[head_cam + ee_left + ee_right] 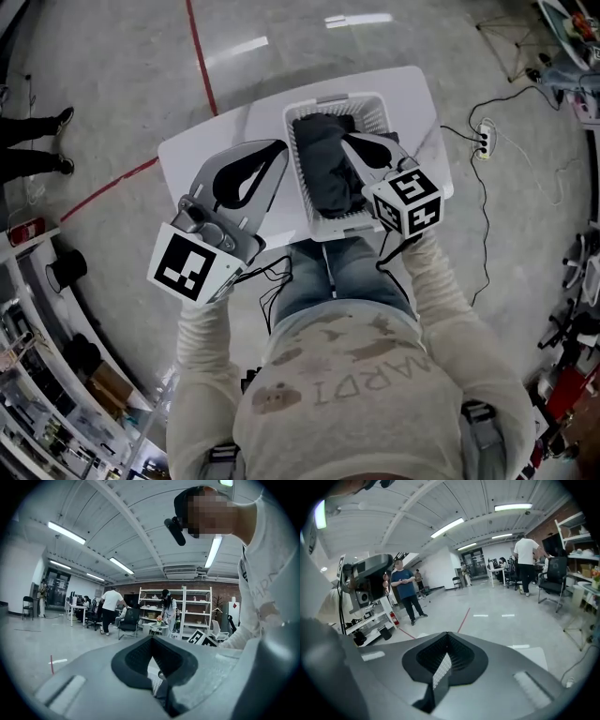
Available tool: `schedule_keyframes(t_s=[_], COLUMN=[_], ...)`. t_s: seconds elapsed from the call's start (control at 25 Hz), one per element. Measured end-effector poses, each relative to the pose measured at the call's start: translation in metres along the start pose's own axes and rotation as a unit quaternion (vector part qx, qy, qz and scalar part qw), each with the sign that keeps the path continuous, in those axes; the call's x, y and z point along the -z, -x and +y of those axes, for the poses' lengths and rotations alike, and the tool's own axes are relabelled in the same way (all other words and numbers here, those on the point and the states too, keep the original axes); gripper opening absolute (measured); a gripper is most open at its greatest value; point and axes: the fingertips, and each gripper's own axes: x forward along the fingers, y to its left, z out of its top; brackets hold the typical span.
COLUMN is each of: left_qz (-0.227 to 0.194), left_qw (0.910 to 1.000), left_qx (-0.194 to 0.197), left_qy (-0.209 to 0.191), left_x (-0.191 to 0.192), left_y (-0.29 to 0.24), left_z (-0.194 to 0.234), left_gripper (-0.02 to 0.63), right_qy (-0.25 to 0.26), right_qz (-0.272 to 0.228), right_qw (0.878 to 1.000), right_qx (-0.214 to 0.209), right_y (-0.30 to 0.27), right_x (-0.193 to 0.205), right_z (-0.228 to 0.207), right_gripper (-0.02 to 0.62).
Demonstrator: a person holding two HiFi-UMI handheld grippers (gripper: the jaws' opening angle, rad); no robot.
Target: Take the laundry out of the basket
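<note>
Nearest in: left gripper (279,146) sits over the table (412,94), tips just beside the left wall of the basket (298,178). Its jaws are pressed together with nothing between them. Right gripper (346,140) reaches in over the basket, tips above the laundry (323,173). Its jaws are also pressed together and empty, and its own view shows only pads meeting, no cloth. Can't tell from the head view whether the right tips touch the fabric. The laundry is a dark bundle, all of it inside the white basket and filling most of it, none over the rim. The basket stands mid-table, nearer the right edge. Beyond that is bare floor, a red line (199,56) to the left and a power strip (483,139) with cable to the right, both well clear. My read: this is the approach step, nothing grabbed yet, task at zero. The next move calls for spreading the right jaws, dropping them into a raised fold of the bundle, then closing and lifting straight up clear of the rim. The left can brace the basket wall or take a second pinch. Risk: cloth snagging on the lattice and dragging the light basket along.
</note>
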Motion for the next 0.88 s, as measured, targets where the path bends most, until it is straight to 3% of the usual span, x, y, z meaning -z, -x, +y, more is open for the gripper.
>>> schedule_keyframes(t_s=[0.52, 0.8, 0.88], left_qz=[0.041, 0.058, 0.064], left_qw=[0.9935, 0.9872, 0.9851], left_qx=[0.106, 0.148, 0.159], left_qy=[0.007, 0.012, 0.016], left_x=[0.083, 0.129, 0.141], left_y=[-0.039, -0.066, -0.070], left_z=[0.042, 0.044, 0.042], left_gripper=[0.000, 0.000, 0.000], right_qy=[-0.088, -0.109, -0.116], right_qz=[0.078, 0.115, 0.128], right_qw=[0.991, 0.984, 0.980], right_qx=[0.069, 0.087, 0.094], right_y=[-0.060, -0.081, -0.086], right_x=[0.104, 0.153, 0.167], right_z=[-0.016, -0.024, -0.026], right_gripper=[0.029, 0.088, 0.144])
